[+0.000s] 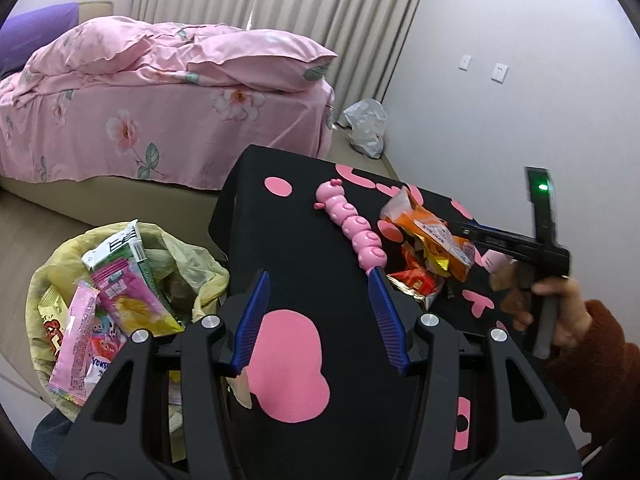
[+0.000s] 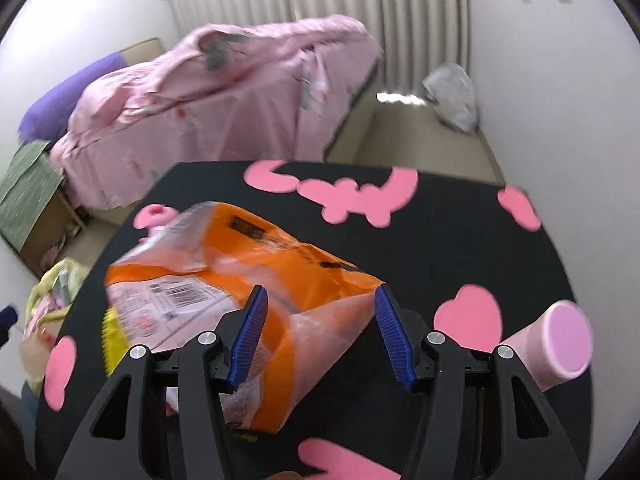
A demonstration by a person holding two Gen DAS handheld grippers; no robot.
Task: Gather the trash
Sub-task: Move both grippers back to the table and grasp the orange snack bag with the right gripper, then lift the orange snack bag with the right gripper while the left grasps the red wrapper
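While a bin lined with a yellow bag (image 1: 120, 300) brims with snack wrappers beside the black, pink-patterned table (image 1: 304, 208), the left gripper (image 1: 316, 312) hovers with fingers apart and empty. A pink caterpillar toy (image 1: 354, 226) lies mid-table. Further right, the right gripper (image 2: 318, 334) stands wide around an orange snack bag (image 2: 240, 256), seemingly not pinching it in the blurred view.

Orange wrapper (image 2: 240, 256), pink caterpillar toy (image 1: 354, 228), black table cover (image 1: 320, 248) with pink shapes, yellow bag (image 1: 192, 264)
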